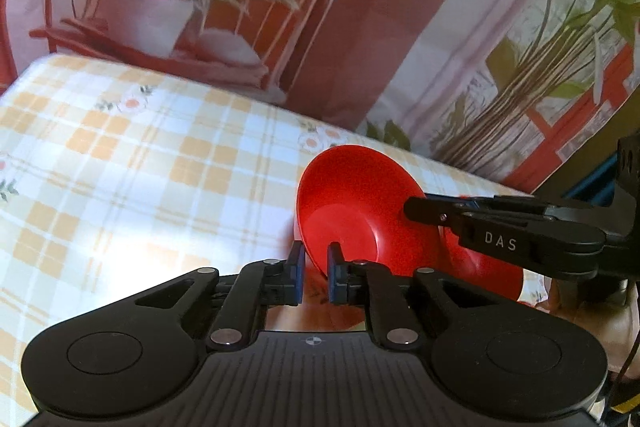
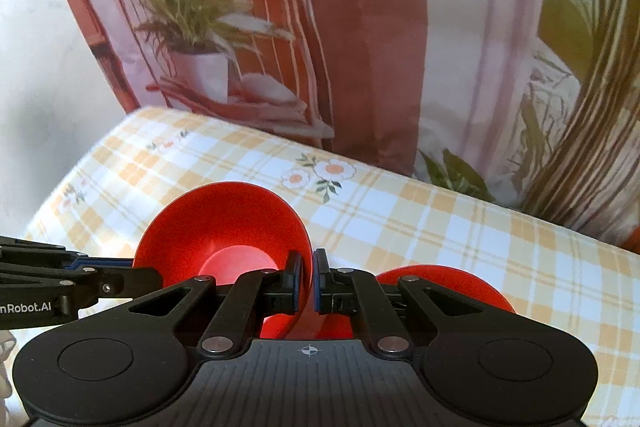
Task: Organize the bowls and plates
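Note:
A red bowl (image 1: 352,203) is held tilted above the checked tablecloth (image 1: 120,167), its opening toward the left. My left gripper (image 1: 316,265) is shut on its near rim. My right gripper (image 2: 306,277) is shut on the opposite rim of the same red bowl (image 2: 224,223); its fingers (image 1: 424,207) reach in from the right in the left wrist view. A second red dish (image 1: 488,271) lies on the cloth behind and below the right gripper; in the right wrist view it (image 2: 480,293) sits just right of the fingers.
A printed backdrop (image 2: 360,27) with a chair and potted plants hangs behind the table's far edge. The checked cloth (image 2: 440,227) stretches to the right. A white wall (image 2: 40,87) is at the far left.

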### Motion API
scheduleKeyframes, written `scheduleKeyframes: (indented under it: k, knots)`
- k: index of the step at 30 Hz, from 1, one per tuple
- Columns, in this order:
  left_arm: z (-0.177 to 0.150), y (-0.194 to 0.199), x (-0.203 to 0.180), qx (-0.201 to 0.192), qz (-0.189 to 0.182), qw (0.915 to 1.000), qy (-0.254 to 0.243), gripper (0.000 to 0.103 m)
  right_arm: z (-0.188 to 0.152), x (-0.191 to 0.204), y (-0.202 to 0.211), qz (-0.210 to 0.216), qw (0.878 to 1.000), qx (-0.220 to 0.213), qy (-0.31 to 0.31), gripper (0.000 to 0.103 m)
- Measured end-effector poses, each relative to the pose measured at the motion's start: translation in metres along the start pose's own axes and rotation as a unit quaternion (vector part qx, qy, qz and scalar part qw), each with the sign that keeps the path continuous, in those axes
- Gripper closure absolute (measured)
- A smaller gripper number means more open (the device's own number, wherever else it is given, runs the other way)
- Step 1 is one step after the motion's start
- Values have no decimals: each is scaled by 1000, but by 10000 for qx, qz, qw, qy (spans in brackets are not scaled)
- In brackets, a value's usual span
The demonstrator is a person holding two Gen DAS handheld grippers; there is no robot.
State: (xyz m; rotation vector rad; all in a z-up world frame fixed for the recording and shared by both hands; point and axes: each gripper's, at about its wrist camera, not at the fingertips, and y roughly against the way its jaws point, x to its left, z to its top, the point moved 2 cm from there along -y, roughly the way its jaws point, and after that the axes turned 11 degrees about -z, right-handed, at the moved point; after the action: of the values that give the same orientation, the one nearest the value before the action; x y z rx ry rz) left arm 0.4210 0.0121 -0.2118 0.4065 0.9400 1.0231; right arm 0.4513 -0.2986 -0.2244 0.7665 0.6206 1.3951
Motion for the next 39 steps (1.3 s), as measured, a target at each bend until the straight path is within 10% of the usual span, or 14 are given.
scheduleKeyframes:
  k: [17,39]
  knots:
    - [-1,46,-69,-280,-171,9970,-704,91,-15,-35,94,189,9961,-757,-410,97]
    - [-70,2,-148,689,-574,9878,-1276,90,-136,-120,160,44,9900,-625,-1263,97]
